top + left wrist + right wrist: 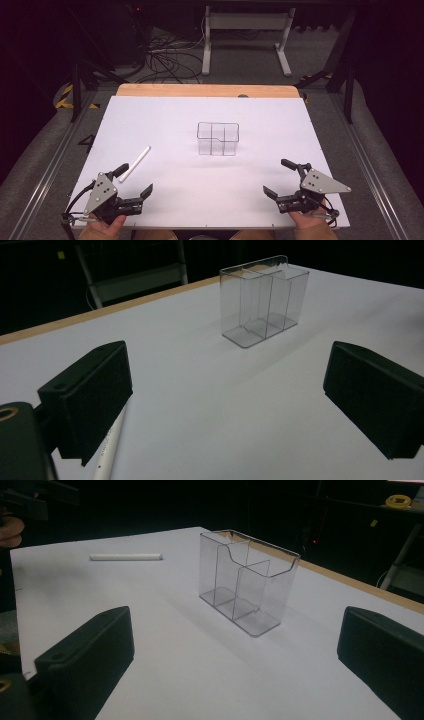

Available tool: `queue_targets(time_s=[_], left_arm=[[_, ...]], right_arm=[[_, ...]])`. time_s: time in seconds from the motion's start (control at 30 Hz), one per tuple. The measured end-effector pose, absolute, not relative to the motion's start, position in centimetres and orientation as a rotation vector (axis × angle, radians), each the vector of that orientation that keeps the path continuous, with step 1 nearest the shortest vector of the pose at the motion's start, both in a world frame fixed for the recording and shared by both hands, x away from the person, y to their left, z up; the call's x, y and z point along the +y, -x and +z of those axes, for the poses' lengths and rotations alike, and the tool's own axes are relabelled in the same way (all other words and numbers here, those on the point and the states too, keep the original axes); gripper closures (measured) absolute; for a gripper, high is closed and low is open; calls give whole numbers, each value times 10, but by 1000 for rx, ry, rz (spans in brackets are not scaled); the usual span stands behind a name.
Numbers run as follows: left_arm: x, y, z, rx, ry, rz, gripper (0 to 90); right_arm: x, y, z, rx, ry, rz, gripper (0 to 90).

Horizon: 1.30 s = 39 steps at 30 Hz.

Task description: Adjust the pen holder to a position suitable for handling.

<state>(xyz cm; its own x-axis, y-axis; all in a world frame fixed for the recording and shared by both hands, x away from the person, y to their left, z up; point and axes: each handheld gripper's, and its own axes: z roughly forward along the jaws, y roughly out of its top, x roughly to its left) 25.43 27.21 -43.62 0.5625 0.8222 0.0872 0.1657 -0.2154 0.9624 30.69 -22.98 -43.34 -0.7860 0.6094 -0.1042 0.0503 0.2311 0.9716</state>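
A clear plastic holder with compartments [218,138] stands upright in the middle of the white board [165,115]; I also see the holder [263,300] in the left gripper view and the holder [247,580] in the right gripper view. A white pen [135,163] lies flat left of it, close to my left gripper [134,180], whose jaws stand wide open with nothing between them. The pen [107,447] runs beside that gripper's left jaw. My right gripper [280,176] rests open near the front right corner. The pen [126,557] lies far beyond it.
The white board covers a wooden table whose far edge [207,90] shows as a tan strip. Behind stand white table legs [245,42] and loose cables [165,60] on the floor. Metal rails [50,165] run along both sides.
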Motion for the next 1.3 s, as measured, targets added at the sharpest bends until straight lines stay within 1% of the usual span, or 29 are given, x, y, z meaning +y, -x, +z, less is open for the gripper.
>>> queue_targets(time_s=[0.03, 0.8, 1.3], left_arm=[[272, -254, -436, 829, -1707, 755, 62], [272, -254, -435, 820, -1716, 770, 64], [272, -254, -435, 816, -1725, 774, 64]], right_arm=[[-229, -307, -433, 2054, -598, 1588, 39], [-221, -310, -426, 2108, -600, 1545, 40], [-206, -328, -414, 2155, -566, 1532, 39]])
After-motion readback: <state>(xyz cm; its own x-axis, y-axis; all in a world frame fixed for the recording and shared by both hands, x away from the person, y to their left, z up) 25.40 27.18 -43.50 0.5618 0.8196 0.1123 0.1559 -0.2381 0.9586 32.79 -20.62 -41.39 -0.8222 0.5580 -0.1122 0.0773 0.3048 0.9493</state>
